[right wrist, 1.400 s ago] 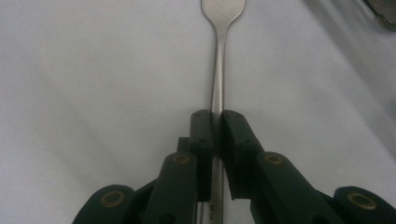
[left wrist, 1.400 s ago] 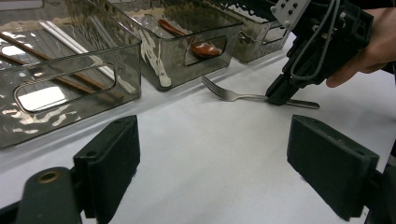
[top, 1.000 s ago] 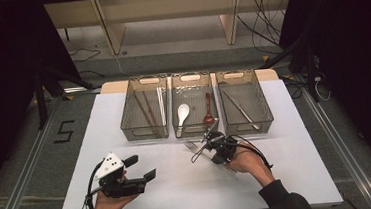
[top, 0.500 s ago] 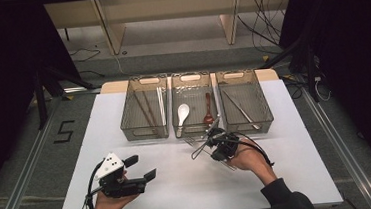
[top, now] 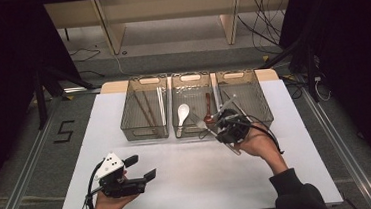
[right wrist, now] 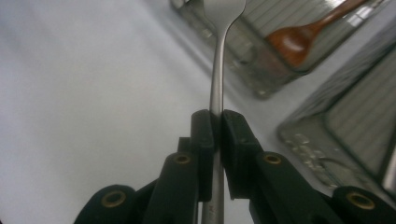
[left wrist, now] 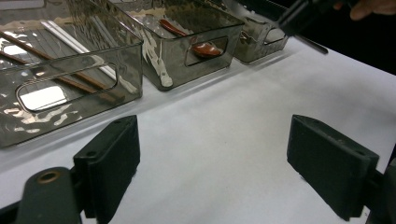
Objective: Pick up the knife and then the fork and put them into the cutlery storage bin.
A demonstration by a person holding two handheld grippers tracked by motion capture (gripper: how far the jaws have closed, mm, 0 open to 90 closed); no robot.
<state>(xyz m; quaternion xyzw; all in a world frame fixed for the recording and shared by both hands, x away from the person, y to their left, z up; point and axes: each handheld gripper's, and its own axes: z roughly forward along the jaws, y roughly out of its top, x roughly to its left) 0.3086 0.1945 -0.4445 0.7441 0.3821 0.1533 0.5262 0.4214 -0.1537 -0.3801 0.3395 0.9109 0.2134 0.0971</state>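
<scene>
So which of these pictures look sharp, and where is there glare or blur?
High view: evenly lit white table, dark surroundings. Left gripper view: bright reflections ripple on the clear bins. Right gripper view: the fork held in the right tool is fairly sharp, the brown spoon behind it soft.

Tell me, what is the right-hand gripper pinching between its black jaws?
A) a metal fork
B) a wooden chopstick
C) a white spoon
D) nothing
A: in the right gripper view the right gripper is clamped on the handle of a metal fork.

Lab: black curtains, floor cables, white table.
</scene>
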